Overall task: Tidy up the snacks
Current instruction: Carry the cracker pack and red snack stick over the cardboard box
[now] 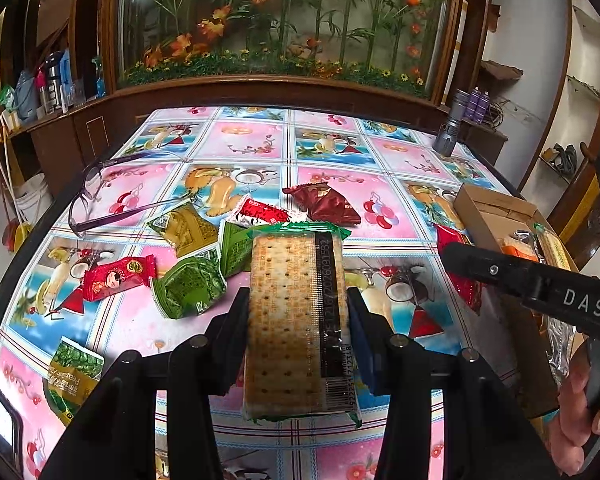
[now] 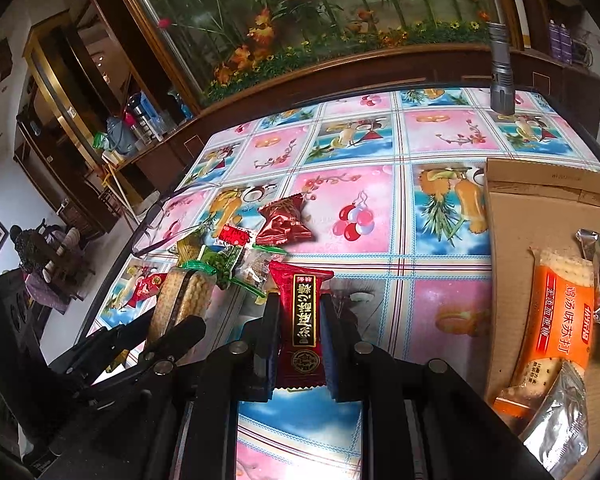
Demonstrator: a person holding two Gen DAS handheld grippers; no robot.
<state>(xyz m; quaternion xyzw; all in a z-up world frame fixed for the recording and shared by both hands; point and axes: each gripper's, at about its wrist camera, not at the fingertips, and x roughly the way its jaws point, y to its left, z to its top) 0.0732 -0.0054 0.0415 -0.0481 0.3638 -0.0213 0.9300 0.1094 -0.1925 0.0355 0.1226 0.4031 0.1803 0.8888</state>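
Note:
My left gripper is shut on a clear-wrapped cracker pack with green ends, held above the table. The same cracker pack shows at the left of the right wrist view. My right gripper is shut on a dark red snack packet with a gold label, lifted off the cloth. The right gripper's black finger crosses the left wrist view at the right. Loose snacks lie ahead: green packets, red packets and a maroon packet. A cardboard box at the right holds an orange cracker pack and silver packets.
A flowered tablecloth covers the table. Purple-framed glasses lie at the left. A grey flashlight stands at the far right corner. A green seaweed packet lies near the front left edge. A hand grips the right tool.

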